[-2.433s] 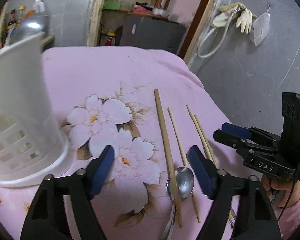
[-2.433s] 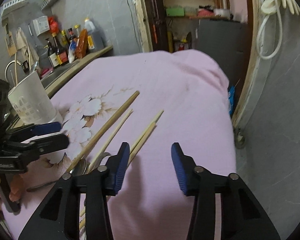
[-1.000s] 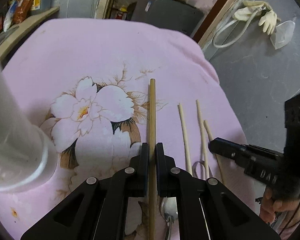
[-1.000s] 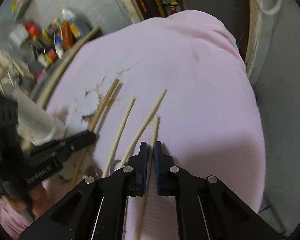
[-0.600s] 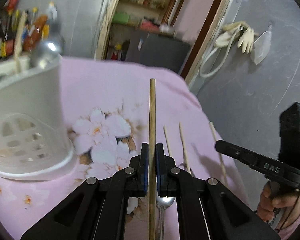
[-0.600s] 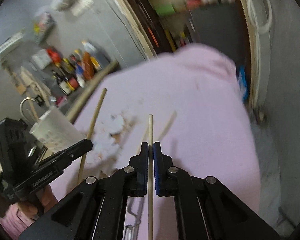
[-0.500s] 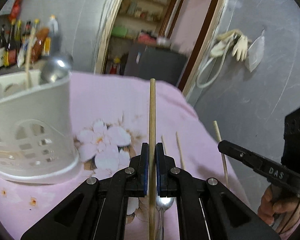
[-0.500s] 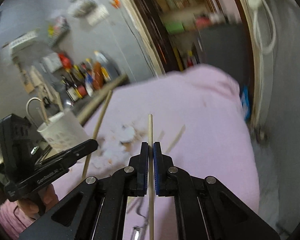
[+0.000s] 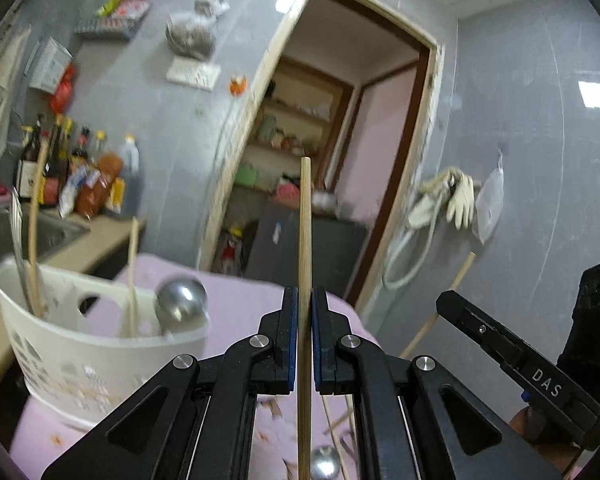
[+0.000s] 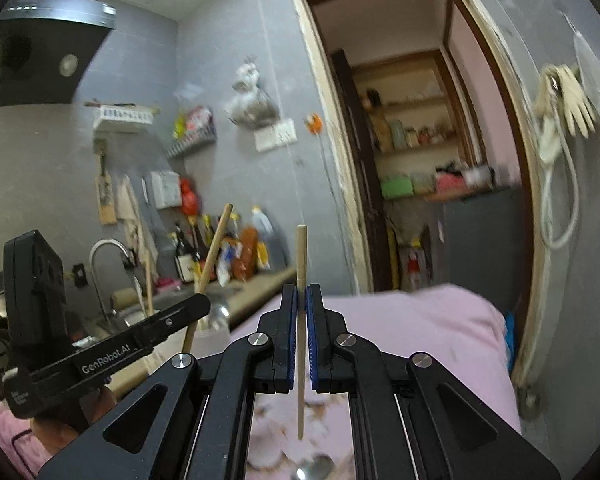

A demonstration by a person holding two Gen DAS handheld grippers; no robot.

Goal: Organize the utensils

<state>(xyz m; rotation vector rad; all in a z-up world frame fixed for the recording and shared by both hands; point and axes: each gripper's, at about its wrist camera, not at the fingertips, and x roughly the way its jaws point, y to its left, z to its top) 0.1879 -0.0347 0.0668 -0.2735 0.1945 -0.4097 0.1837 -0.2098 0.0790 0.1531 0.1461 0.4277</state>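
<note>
My left gripper (image 9: 305, 300) is shut on a long brown chopstick (image 9: 304, 224) and holds it upright above the pink floral cloth (image 9: 244, 292). My right gripper (image 10: 301, 300) is shut on a pale chopstick (image 10: 301, 256), also raised; it shows in the left wrist view (image 9: 456, 280) too. A white utensil holder (image 9: 84, 344) stands at the left with chopsticks and a metal ladle (image 9: 180, 300) in it. A spoon (image 9: 323, 465) and loose chopsticks (image 9: 336, 424) lie on the cloth below the grippers.
A counter with bottles (image 9: 80, 176) and a sink (image 9: 24, 232) lies left of the table. A doorway with shelves (image 9: 300, 184) is behind. Gloves and a hose (image 9: 452, 200) hang on the grey wall at the right.
Both grippers closed on a chopstick each on the cloth, then lifted and tilted them upward; the views now look at the wall and doorway instead of down at the table.
</note>
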